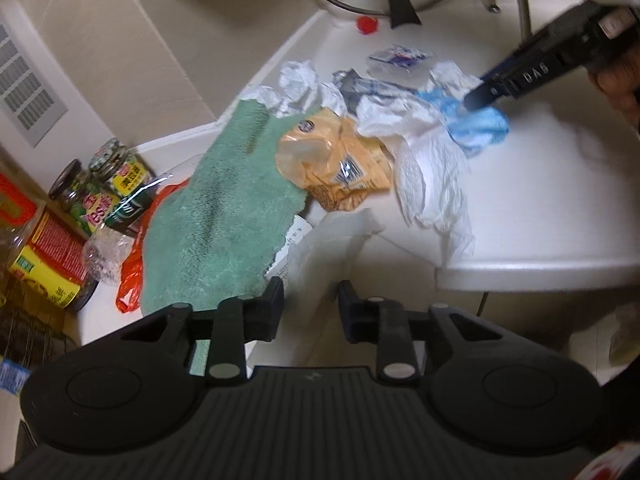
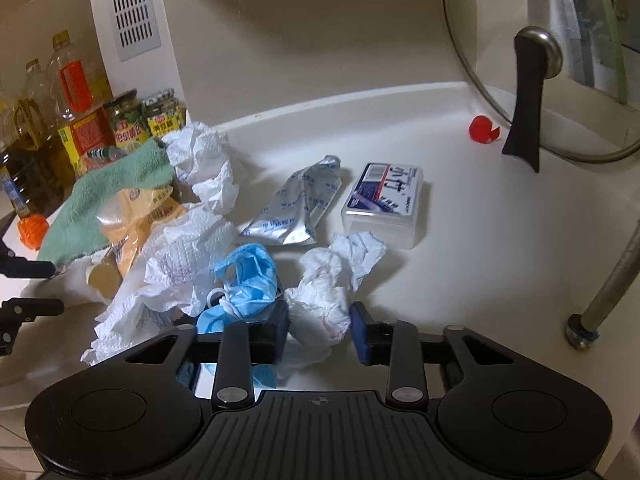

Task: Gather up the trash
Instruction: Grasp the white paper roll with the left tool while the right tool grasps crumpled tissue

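Observation:
Trash lies in a heap on the white counter (image 2: 500, 240): a blue face mask (image 2: 246, 280), crumpled white tissues (image 2: 328, 292), paper towels (image 2: 176, 268), a silver foil pouch (image 2: 298, 208), a yellow snack wrapper (image 2: 140, 216) and a clear plastic box (image 2: 382, 204). My right gripper (image 2: 320, 326) is open, its jaws on either side of a crumpled tissue, with the mask by its left finger. In the left wrist view it shows over the mask (image 1: 476, 126). My left gripper (image 1: 310, 310) is open and empty at the counter's front edge, near a green towel (image 1: 224, 208).
Jars (image 2: 142, 120) and oil bottles (image 2: 68, 92) stand at the back left. A glass pot lid (image 2: 532, 80) leans against the back wall, with a red cap (image 2: 482, 130) beside it. A metal pipe (image 2: 600, 292) rises at the right. An orange bag (image 1: 130, 280) lies under the towel.

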The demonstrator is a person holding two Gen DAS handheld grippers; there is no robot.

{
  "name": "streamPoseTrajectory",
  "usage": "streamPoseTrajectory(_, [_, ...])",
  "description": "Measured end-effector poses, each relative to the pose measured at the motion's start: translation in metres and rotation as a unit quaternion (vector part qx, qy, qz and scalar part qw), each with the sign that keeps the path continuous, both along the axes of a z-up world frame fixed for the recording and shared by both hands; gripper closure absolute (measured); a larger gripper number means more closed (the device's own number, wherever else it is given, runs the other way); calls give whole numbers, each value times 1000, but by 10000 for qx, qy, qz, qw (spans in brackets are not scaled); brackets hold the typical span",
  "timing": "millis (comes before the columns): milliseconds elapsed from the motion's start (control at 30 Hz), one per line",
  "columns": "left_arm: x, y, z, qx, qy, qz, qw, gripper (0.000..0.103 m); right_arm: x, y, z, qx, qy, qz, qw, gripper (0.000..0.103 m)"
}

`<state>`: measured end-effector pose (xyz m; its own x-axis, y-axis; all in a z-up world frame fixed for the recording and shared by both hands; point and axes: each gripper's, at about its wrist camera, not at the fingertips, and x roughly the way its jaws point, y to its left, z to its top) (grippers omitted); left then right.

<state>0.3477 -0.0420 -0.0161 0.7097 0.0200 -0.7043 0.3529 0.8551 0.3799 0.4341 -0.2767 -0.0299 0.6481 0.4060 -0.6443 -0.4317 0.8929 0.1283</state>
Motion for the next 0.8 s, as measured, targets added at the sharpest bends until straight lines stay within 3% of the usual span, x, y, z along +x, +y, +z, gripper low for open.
streamPoseTrajectory(200, [-9,-3,9,-197,-125,219,9995,90,-13,-8,9,64,-196,-145,9997,79])
streamPoseTrajectory(233, [-12,-3,11,-269,-156,220,9993,100,-15,-10,11,81,-232,-163,9996,79])
streamPoseTrajectory(267, [-14,-4,12,-307,-162,251,9991,103,-18,-11,13,86,-265,-179,9995,79])
streamPoseTrajectory(433, [-19,-9,2,-48,-82,108,9999,103,-27,-14,11,45,-281,-250,9993,79])
streamPoseTrajectory(533, [-21,-8,1,-85,-133,90,9998,93,-32,-15,12,61,-238,-291,9993,79])
streamPoseTrajectory(567, [-21,-8,1,-105,-129,15,9999,78,-34,-15,14,55,-267,-280,9992,79])
streamPoseTrajectory(633, [-20,-8,-1,-36,-94,-145,9998,58,-37,-14,14,19,-289,-264,9992,79])
streamPoseTrajectory(800, [-4,2,-13,-163,327,-220,9991,57,-39,-12,13,37,-225,-304,9993,79])
